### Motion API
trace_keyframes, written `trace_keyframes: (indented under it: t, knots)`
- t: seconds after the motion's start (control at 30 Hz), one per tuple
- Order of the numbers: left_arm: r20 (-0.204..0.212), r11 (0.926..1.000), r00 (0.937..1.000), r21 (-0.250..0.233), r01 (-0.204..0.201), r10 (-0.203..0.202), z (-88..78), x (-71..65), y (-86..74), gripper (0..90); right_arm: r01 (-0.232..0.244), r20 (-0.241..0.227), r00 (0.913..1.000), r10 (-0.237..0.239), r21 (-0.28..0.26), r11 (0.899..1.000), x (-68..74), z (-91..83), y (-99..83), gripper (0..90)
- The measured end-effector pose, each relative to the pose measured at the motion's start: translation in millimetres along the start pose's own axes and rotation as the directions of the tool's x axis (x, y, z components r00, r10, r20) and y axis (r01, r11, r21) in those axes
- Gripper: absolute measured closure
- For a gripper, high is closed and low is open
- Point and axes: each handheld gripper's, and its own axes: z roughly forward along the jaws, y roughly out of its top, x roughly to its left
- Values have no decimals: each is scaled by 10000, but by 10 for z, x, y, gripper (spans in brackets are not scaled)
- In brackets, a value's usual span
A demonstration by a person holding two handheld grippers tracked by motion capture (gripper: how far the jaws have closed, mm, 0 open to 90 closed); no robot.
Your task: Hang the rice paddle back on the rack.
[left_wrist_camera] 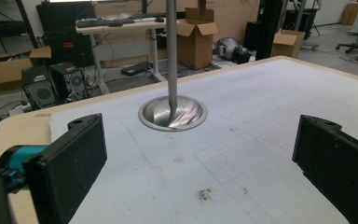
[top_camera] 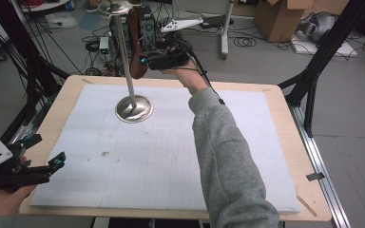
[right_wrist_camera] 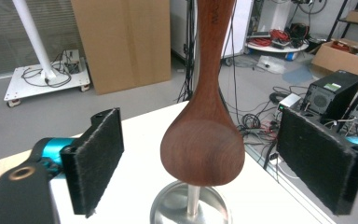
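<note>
Right gripper view puts the right gripper (right_wrist_camera: 200, 163) lowest in frame, its jaws spread wide with neither pad touching the wooden spoon (right_wrist_camera: 204, 140), whose bowl hangs between them at centre. Below it sits the round base of the metal stand (right_wrist_camera: 189, 205) on the table (right_wrist_camera: 135, 182). High view places the spoon at upper centre, hanging from the stand's top beside its pole. At lower left, the left gripper (top_camera: 45, 154) rests open, well apart. I judge the spoon stiff, light and smooth; its narrow neck above the bowl offers the surest hold, since it will likely swing.
</note>
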Motion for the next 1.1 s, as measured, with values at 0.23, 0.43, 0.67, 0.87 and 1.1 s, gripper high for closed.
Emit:
trace_keyframes:
  t: [0.23, 0.43, 0.67, 0.87, 1.1]
  knots:
    - [108, 10000, 9999, -39, -7, 7, 67, 5, 14, 33, 136, -427, 9990, -119, 406, 9991, 58, -37, -108, 4]
    - [192, 10000, 9998, -76, -18, 19, 130, 4, 28, 33, 195, -612, 9980, -172, 365, 9991, 131, -107, -224, 4]
    - [436, 9998, 9990, -188, -9, 18, 268, -39, 54, 33, 195, -746, 9971, -177, 229, 9995, 195, -245, -350, 4]
    - [657, 9998, 9978, -201, -86, 99, 377, -70, 71, 33, 130, -707, 9974, -119, 145, 9998, 195, -379, -447, 4]
    - [695, 9997, 9975, -240, -69, 86, 454, -80, 76, 33, 150, -596, 9981, -138, 200, 9997, 198, -534, -623, 4]
